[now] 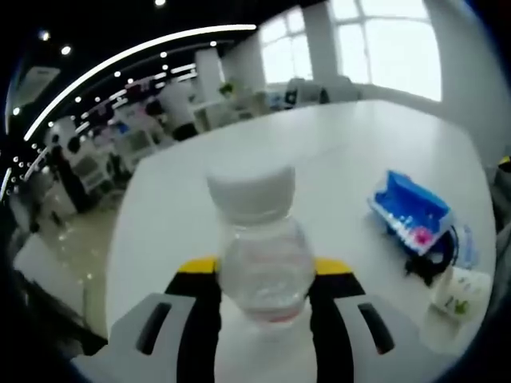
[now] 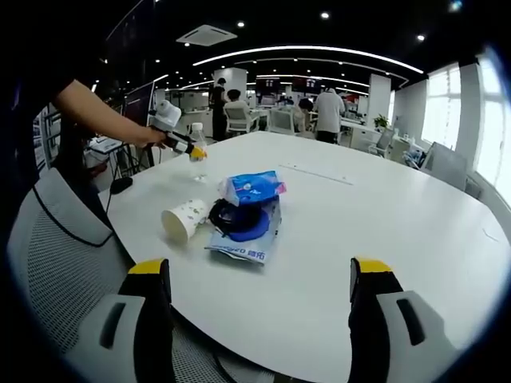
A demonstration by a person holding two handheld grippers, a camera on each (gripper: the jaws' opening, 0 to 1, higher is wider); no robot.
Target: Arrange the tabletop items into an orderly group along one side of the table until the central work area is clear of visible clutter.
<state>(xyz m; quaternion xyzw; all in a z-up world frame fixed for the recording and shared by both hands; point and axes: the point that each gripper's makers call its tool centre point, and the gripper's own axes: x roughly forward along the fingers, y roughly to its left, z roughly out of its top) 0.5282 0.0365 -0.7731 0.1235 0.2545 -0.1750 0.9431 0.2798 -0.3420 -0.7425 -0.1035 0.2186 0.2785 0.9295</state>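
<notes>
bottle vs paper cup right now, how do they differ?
The clear capped bottle stands upright; the white paper cup lies on its side, mouth open. The bottle is gripped between the left claw's jaws; the paper cup sits free beside the blue packs. Both are at the white table.

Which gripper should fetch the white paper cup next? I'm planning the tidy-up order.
Right, probably. The right gripper stands open and empty, facing the tipped white paper cup by the blue packet. The left gripper is shut on a clear plastic bottle.
</notes>
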